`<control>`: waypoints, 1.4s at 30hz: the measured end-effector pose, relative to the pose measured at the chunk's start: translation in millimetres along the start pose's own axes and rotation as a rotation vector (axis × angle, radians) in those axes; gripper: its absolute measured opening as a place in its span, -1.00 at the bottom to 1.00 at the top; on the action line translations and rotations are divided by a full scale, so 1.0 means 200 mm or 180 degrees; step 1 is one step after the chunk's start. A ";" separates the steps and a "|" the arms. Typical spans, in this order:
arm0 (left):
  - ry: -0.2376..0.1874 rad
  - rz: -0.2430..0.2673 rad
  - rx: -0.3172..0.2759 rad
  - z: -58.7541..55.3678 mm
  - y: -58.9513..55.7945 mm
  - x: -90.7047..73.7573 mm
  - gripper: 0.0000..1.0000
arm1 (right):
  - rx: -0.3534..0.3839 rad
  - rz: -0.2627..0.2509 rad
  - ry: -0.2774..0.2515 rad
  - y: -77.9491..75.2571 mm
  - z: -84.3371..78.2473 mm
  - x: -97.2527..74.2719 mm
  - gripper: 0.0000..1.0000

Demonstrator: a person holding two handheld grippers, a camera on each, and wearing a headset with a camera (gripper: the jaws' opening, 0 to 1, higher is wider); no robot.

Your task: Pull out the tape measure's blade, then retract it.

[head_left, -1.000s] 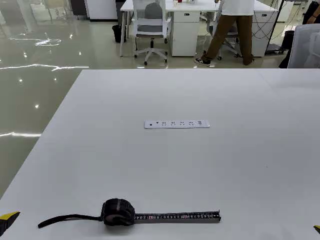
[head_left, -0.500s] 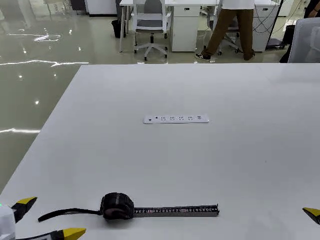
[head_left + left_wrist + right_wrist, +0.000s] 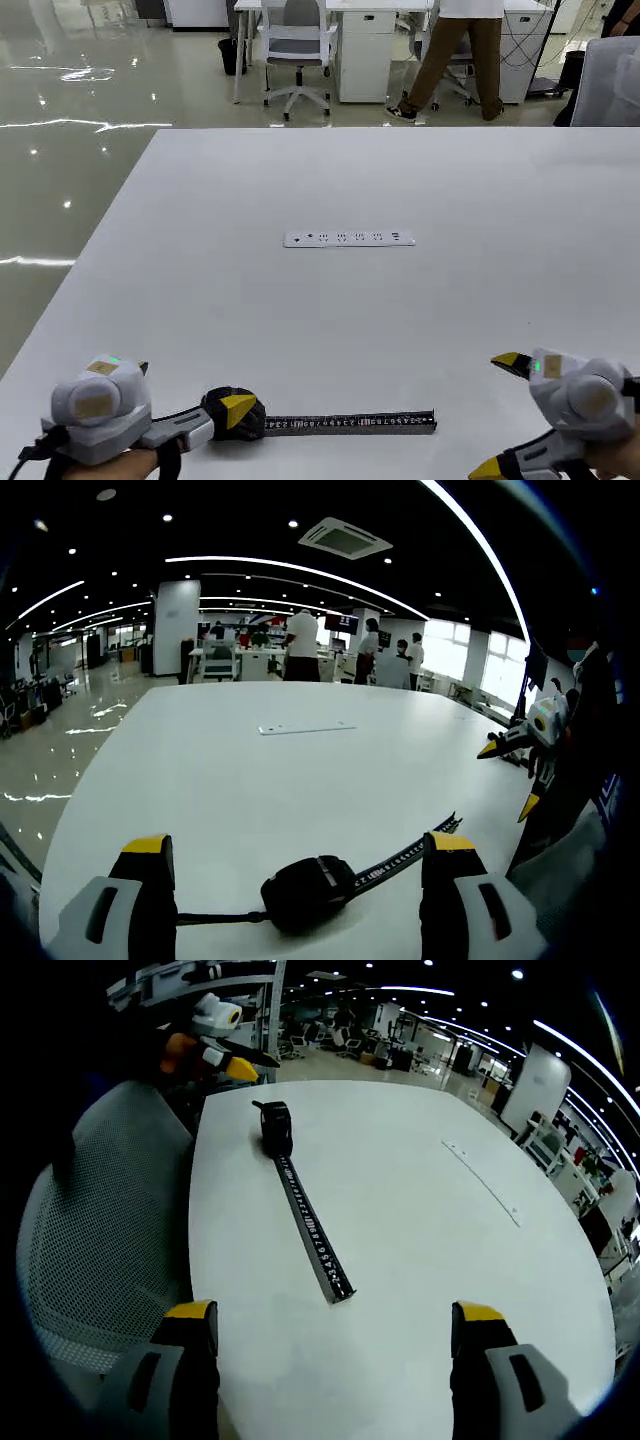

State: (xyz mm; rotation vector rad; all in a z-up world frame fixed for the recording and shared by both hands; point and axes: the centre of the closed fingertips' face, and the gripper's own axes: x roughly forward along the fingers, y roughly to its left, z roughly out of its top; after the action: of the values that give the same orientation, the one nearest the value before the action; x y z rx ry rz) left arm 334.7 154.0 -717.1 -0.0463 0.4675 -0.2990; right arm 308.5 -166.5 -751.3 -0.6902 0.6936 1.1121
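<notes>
The black tape measure case (image 3: pixel 225 420) lies near the front edge of the white table (image 3: pixel 330 320). Its blade (image 3: pixel 350 423) is drawn out flat to the right. My left gripper (image 3: pixel 192 388) is open, one yellow fingertip (image 3: pixel 238 405) over the case. In the left gripper view the case (image 3: pixel 308 890) sits between the wide jaws of that gripper (image 3: pixel 298 845), apart from both. My right gripper (image 3: pixel 497 414) is open, just right of the blade's end. In the right gripper view the blade's hook end (image 3: pixel 343 1295) lies just ahead of the gripper (image 3: pixel 333 1312).
A white power strip (image 3: pixel 348 239) lies flat mid-table. A grey mesh chair (image 3: pixel 100 1220) stands at the table's near edge. Desks, office chairs and a standing person (image 3: pixel 460 50) are beyond the far edge.
Both grippers have come up into the head view. The left one has moved in around the tape case; the right one has risen beside the blade's end. Case and blade lie as before.
</notes>
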 end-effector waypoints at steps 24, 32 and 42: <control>0.0201 0.0016 -0.0135 -0.30 -0.11 0.11 0.95 | -0.0557 0.0918 0.0864 -0.01 -0.16 0.43 -0.40; 0.0199 0.0052 -0.0129 -0.30 -0.10 0.11 0.87 | -0.0634 0.0914 0.0902 -0.02 -0.17 0.43 -0.66; 0.0296 0.0153 -0.0338 -0.33 -0.10 0.16 0.64 | -0.0695 0.0823 0.0986 0.02 -0.18 0.43 -0.76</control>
State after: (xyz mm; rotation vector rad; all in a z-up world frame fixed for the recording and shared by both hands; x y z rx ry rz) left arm 326.8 127.7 -788.9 -0.1248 0.5757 -0.2296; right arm 324.5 -146.4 -841.2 -0.9931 0.9535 1.3461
